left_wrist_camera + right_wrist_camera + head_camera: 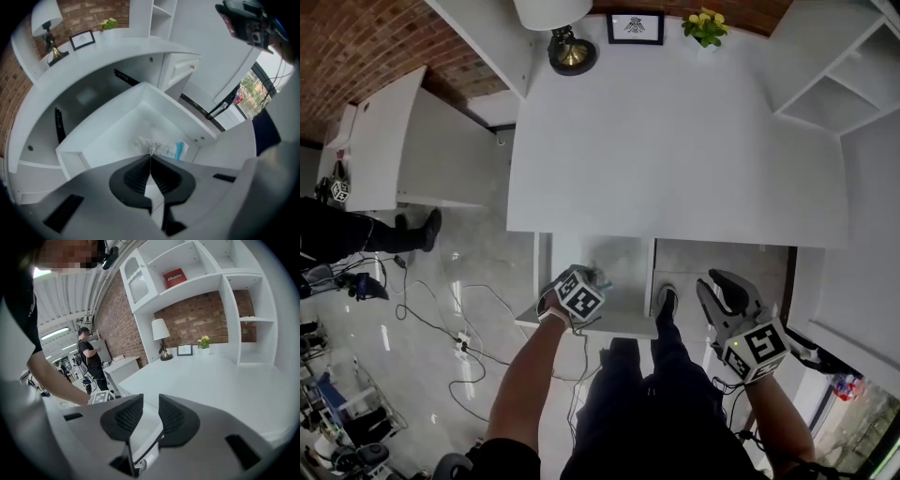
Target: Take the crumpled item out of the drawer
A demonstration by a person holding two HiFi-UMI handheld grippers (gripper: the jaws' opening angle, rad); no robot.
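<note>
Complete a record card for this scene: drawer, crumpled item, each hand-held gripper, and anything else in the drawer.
drawer: pulled open under the white desk
crumpled item: white, inside the drawer
left hand-held gripper: over the drawer, shut on the crumpled item's edge
right hand-held gripper: jaws apart, nothing between them, clear of the drawer
also in drawer: blue and white packet beside the crumpled item
</note>
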